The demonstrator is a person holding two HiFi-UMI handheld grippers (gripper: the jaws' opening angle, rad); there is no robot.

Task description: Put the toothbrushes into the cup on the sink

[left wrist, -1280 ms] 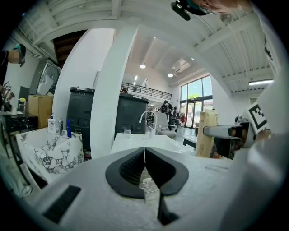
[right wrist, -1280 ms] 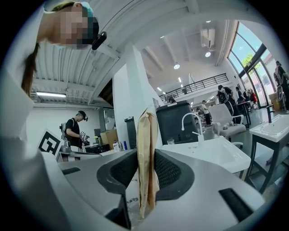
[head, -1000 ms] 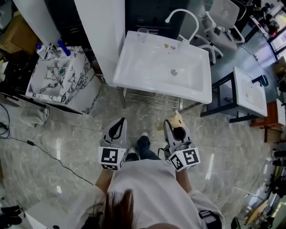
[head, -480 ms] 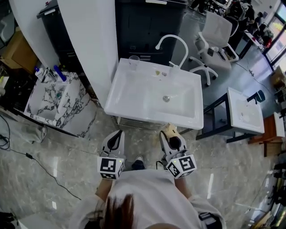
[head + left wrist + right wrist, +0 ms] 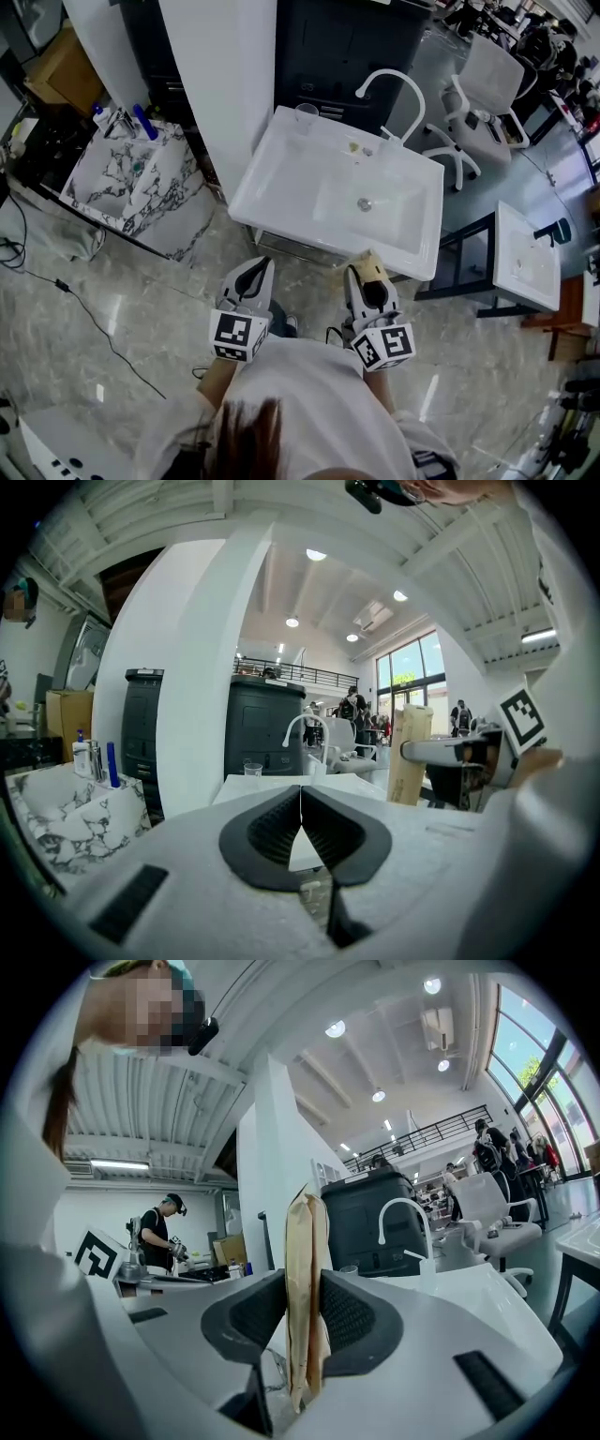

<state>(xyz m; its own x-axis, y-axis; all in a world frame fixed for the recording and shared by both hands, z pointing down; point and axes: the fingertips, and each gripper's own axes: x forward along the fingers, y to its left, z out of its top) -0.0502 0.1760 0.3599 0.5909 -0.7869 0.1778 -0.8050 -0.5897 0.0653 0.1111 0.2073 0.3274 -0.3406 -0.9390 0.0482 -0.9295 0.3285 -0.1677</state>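
Right claw (image 5: 305, 1290) clamps a tan paper packet (image 5: 306, 1241), its contents hidden; left claw (image 5: 301, 801) is pressed together, empty. Clear cup (image 5: 305, 116) stands at the upper-left corner of the sink (image 5: 281, 187).

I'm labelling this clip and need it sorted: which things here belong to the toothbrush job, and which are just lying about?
Job in hand:
- cup on the white sink
- brown paper packet, gripped by the right tool; contents not visible

Lying about:
- marble basin
- office chair
- small sink at the right
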